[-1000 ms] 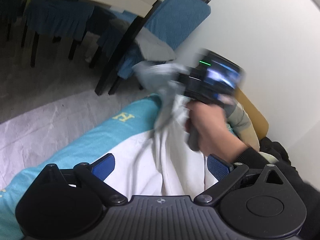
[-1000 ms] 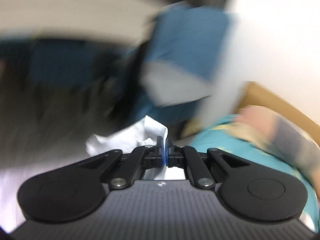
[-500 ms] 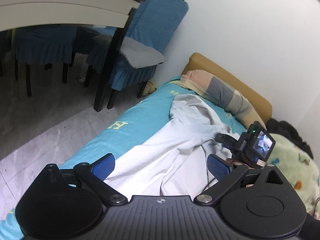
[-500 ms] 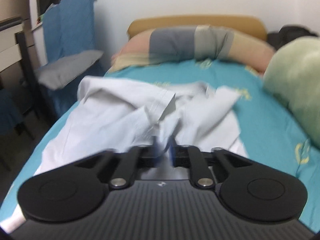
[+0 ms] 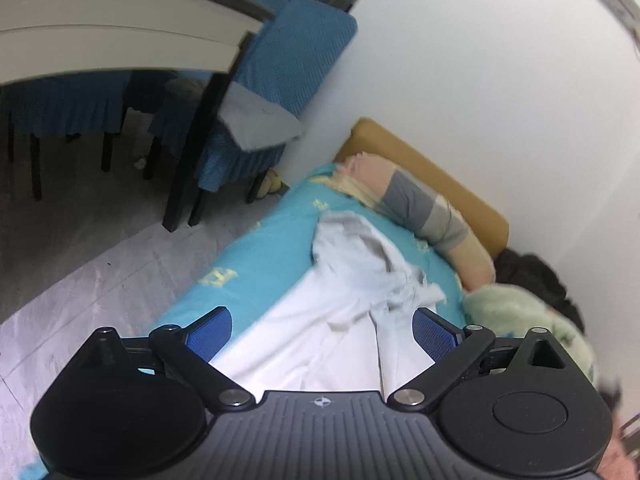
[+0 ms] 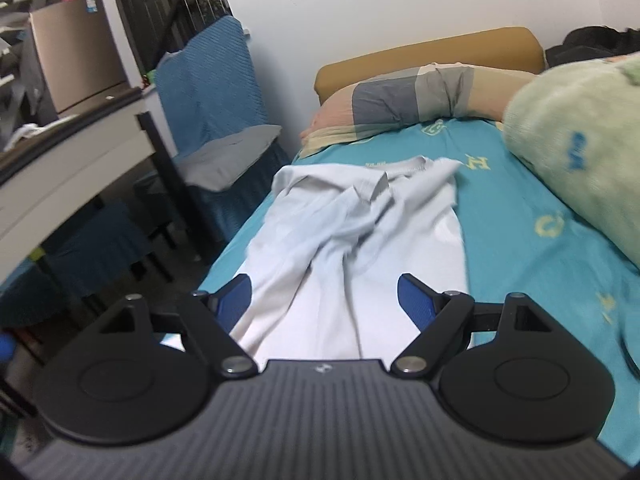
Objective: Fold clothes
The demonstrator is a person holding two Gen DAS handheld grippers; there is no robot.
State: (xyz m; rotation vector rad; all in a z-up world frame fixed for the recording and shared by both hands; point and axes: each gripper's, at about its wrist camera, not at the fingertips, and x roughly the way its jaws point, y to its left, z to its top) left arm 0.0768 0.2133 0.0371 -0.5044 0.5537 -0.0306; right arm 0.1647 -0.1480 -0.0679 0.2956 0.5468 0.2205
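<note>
Soft, pale cotton: the shirt [image 6: 352,232] lies rumpled along the teal bed [image 6: 520,240], collar toward the pillow [image 6: 420,96]. Your left gripper [image 5: 322,332] hangs above it, jaws spread and empty. Your right gripper [image 6: 324,296] has just been opening; nothing sits between its jaws. It looks light and limp, so pinch hems or shoulder seams, not loose middle cloth.

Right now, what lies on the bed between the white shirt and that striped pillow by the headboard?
Only bare turquoise bedsheet with yellow print separates the white shirt from the striped pillow; nothing else rests there. The right wrist view shows it best.
</note>
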